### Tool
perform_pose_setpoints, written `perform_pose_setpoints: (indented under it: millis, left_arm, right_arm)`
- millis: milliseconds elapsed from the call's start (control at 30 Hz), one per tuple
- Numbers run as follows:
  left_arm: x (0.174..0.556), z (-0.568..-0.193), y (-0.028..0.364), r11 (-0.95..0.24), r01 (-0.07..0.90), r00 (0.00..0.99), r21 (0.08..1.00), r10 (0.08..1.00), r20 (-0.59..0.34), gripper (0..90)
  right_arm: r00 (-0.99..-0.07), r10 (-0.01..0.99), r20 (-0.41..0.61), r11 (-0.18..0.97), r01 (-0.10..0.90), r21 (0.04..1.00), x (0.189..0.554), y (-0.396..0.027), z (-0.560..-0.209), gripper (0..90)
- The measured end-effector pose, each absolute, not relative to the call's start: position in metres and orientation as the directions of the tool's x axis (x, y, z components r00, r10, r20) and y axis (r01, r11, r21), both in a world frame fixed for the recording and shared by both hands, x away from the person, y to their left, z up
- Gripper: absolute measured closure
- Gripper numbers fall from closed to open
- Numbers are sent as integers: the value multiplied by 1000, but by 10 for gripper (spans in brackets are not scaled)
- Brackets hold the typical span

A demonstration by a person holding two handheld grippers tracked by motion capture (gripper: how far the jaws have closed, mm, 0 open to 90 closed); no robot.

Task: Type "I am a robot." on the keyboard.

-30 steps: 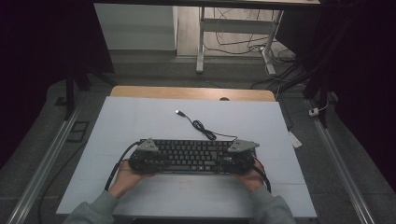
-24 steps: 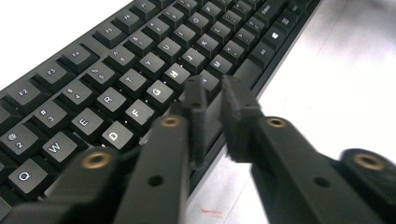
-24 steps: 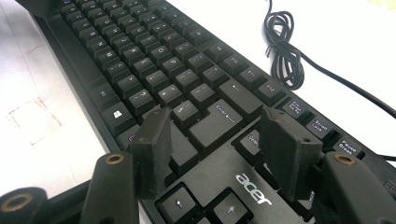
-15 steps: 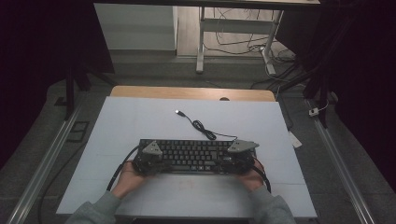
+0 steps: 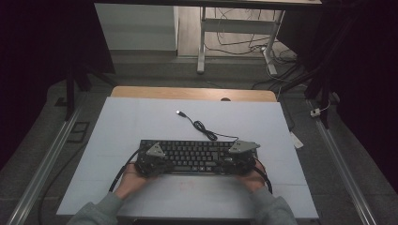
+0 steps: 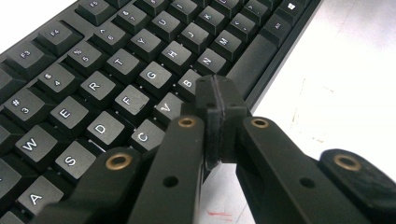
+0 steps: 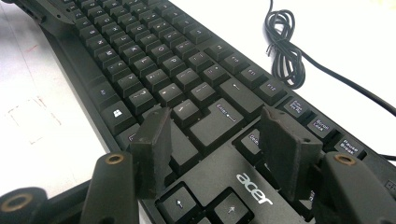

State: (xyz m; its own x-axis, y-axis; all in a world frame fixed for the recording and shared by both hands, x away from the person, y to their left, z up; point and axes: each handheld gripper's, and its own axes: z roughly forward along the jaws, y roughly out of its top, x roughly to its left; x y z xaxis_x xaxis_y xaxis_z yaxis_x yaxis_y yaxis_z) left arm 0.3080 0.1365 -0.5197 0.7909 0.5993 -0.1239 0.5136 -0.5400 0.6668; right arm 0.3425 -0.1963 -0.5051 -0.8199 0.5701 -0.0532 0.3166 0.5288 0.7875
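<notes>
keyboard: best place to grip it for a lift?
Probably the keyboard's two short ends, one gripper from each side: it is long, flat and lies level. The right gripper, jaws open, already hangs over its arrow-key end; the shut left gripper would need reopening.

Keyboard (image 5: 192,156): matt black plastic, keycaps smooth with white print, glossy silver logo. Left claw (image 6: 215,122) and right claw (image 7: 212,154): matt black plastic arms, brass-look rivets, pads (image 7: 152,144) rough and scuffed. Desk (image 5: 136,122): pale smooth matt top, wood strip at far edge. Cable (image 5: 199,125): black, slightly glossy.
</notes>
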Motion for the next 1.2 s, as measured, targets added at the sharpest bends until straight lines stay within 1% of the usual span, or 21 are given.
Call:
perform_pose_setpoints:
  millis: [167, 400, 600, 800, 900, 1067, 1200]
  left_arm:
    - [308, -520, 136, -544, 513, 792, 664, 598, -122, 888]
    - [307, -519, 136, -559, 502, 791, 660, 606, -89, 888]
    - [307, -508, 149, -487, 500, 773, 716, 624, -115, 888]
    - [308, -500, 165, -419, 517, 740, 747, 657, -144, 874]
    - [309, -498, 171, -392, 522, 726, 758, 670, -154, 827]
    - [310, -498, 176, -359, 537, 693, 763, 703, -158, 649]
    - [311, -498, 180, -342, 547, 673, 764, 723, -159, 560]
  right_arm:
    - [-820, 569, -52, 529, 317, 787, 343, -196, -505, 444]
    - [-820, 569, -53, 529, 316, 788, 342, -196, -505, 443]
    - [-819, 571, -53, 527, 317, 789, 343, -197, -505, 443]
    - [-819, 572, -53, 526, 316, 789, 343, -198, -504, 443]
    - [-819, 571, -54, 527, 315, 789, 343, -198, -504, 443]
    - [-817, 574, -53, 527, 319, 788, 343, -198, -504, 443]
    - [-816, 575, -58, 529, 316, 788, 343, -198, -504, 443]
